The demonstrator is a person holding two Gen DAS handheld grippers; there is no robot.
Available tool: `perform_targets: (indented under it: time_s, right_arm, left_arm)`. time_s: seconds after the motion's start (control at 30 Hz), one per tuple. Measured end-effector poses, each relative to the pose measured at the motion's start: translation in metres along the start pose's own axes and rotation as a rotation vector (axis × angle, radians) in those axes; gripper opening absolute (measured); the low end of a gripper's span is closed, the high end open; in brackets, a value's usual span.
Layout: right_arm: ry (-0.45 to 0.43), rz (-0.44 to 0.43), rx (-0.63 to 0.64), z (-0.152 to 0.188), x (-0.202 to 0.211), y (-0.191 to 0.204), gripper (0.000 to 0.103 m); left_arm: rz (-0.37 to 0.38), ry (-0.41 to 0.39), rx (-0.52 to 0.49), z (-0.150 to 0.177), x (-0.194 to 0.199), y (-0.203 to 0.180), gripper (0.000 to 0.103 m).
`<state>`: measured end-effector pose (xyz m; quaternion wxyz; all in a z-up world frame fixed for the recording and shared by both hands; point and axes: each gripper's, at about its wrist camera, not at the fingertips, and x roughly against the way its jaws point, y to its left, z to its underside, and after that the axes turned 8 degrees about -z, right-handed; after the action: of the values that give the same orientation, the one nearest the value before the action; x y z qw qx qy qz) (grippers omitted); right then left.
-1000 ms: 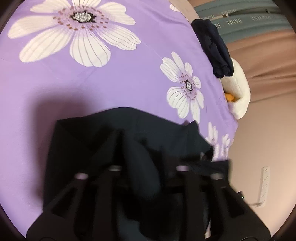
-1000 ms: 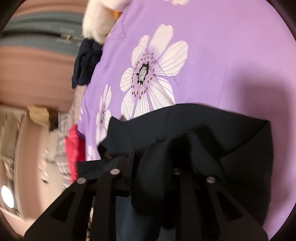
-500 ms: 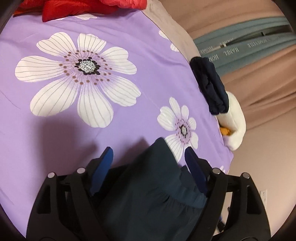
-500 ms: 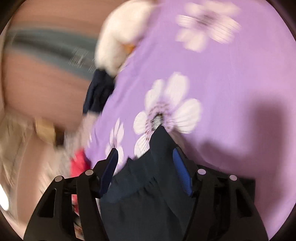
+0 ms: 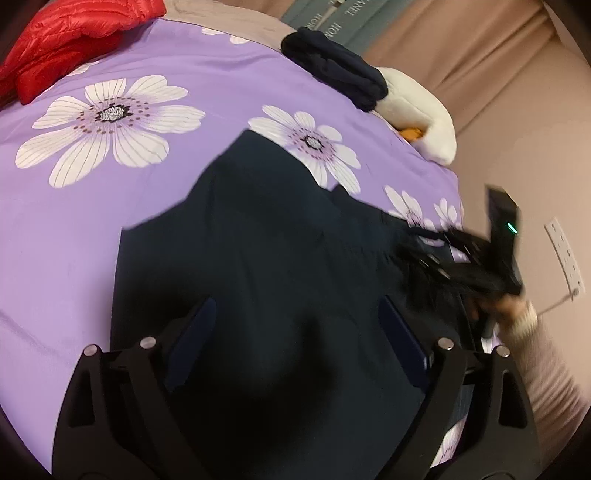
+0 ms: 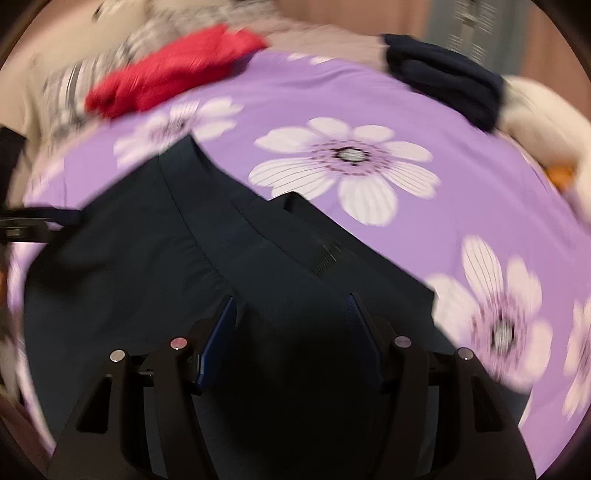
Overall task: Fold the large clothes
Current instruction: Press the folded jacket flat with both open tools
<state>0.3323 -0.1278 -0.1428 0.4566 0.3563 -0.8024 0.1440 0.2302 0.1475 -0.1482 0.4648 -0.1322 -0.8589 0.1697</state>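
1. The dark navy garment lies partly folded on the purple flowered bedspread, near its front edge, with a waistband-like seam running across it in the right wrist view.
2. Your left gripper has its fingers spread wide with cloth between them, nothing pinched. Same for the right gripper: open, hovering over the fabric.
3. I'd say you're between folds, so pick matching corners before closing, otherwise the edges end up skewed.
4. Pinch one layer stack only; the thick seam can slip.
5. Keep clear of the folded dark pile, red jacket and white plush toy further back.
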Motion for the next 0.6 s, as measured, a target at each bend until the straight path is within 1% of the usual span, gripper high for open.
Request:
perform_targets:
  time_s: [0.07, 0.1, 0.17, 0.23, 0.27, 0.3, 0.37, 0.43, 0.5, 0.6]
  right_arm:
    - [0.058, 0.020, 0.089, -0.007, -0.017, -0.001, 0.062]
    - [0.083, 0.020, 0.112, -0.010, -0.023, -0.002, 0.062]
    - [0.140, -0.012, 0.142, -0.012, -0.034, -0.008, 0.062]
    - [0.176, -0.035, 0.151, -0.013, -0.039, -0.010, 0.042]
    - [0.196, -0.032, 0.165, -0.012, -0.041, -0.007, 0.018]
    - [0.201, -0.016, 0.195, -0.011, -0.040, -0.001, 0.005]
    - [0.189, 0.044, 0.260, -0.012, -0.036, 0.008, 0.005]
    - [0.132, 0.133, 0.299, -0.016, -0.028, 0.012, 0.004]
    - [0.094, 0.203, 0.284, -0.023, -0.028, 0.008, 0.004]
    - [0.115, 0.230, 0.227, -0.024, -0.046, 0.002, 0.004]
  left_arm:
    - [-0.006, 0.004, -0.015, 0.010, 0.002, -0.001, 0.091]
    - [-0.009, 0.008, -0.025, 0.015, 0.002, -0.001, 0.091]
    - [-0.012, 0.019, -0.033, 0.021, -0.003, -0.003, 0.091]
    - [-0.012, 0.028, -0.035, 0.024, -0.008, -0.001, 0.092]
    - [-0.011, 0.033, -0.033, 0.023, -0.010, 0.000, 0.092]
    - [-0.011, 0.035, -0.033, 0.024, -0.011, 0.000, 0.092]
    - [-0.018, 0.033, -0.043, 0.020, -0.016, -0.001, 0.092]
    - [-0.026, 0.025, -0.050, 0.015, -0.020, -0.002, 0.093]
    - [-0.042, 0.019, -0.044, 0.009, -0.028, 0.000, 0.093]
    - [-0.056, 0.019, -0.020, -0.001, -0.036, 0.003, 0.093]
